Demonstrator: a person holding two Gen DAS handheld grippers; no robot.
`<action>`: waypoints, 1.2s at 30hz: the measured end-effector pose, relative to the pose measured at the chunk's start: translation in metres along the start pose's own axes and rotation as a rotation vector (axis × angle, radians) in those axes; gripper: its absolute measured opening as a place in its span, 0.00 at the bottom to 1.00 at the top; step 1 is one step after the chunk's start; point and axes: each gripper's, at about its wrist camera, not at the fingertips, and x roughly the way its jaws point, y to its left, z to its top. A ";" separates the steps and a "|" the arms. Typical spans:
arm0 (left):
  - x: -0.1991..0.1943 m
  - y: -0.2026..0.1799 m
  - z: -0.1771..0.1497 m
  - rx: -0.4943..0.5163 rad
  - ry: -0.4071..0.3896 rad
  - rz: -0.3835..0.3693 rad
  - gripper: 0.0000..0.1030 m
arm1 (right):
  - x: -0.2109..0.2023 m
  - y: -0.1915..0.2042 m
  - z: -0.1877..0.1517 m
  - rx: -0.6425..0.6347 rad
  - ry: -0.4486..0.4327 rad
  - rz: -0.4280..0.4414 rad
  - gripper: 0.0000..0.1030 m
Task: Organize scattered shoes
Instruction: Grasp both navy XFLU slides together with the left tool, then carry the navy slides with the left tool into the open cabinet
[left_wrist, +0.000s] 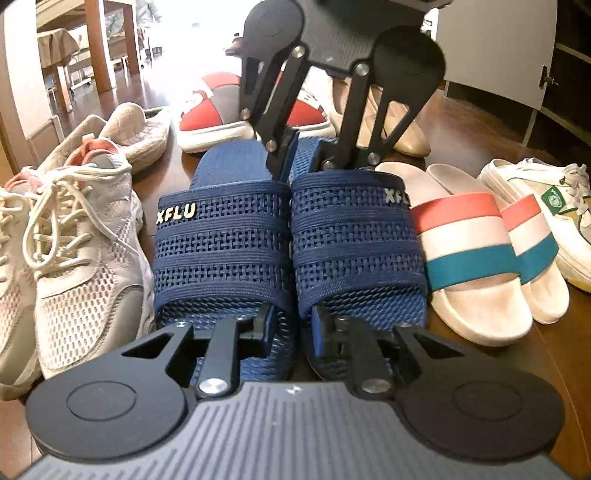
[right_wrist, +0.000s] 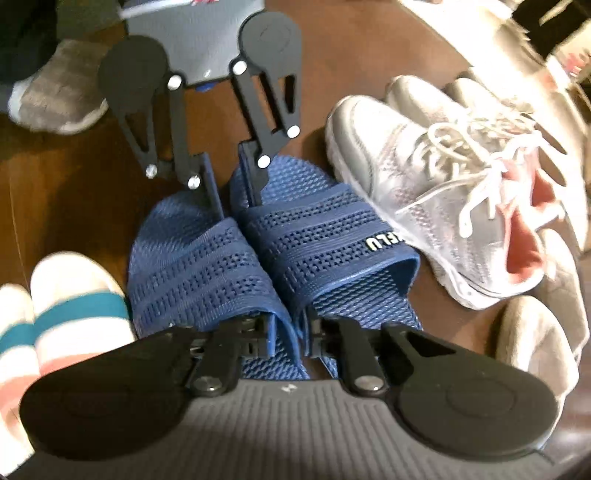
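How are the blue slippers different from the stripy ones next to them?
The blue slippers have woven, dark blue straps with small letters; the striped slippers have smooth white straps banded pink and teal. The blue ones have tools pinching their inner edges; the striped ones are untouched. Both are open-toed pairs standing side by side on the floor.

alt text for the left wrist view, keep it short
Two navy blue slides sit side by side on a dark wooden floor, gripped at both ends by the left gripper and right gripper. White mesh sneakers lie left, striped white slides right.
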 end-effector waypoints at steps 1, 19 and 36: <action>-0.004 -0.002 0.002 0.011 -0.004 0.000 0.22 | -0.006 0.004 0.001 0.008 -0.001 -0.010 0.11; -0.075 -0.042 0.182 0.479 -0.068 -0.307 0.22 | -0.193 0.056 -0.023 0.437 0.068 -0.247 0.11; -0.110 -0.200 0.389 0.788 -0.262 -0.644 0.22 | -0.441 0.173 -0.070 0.887 0.330 -0.447 0.11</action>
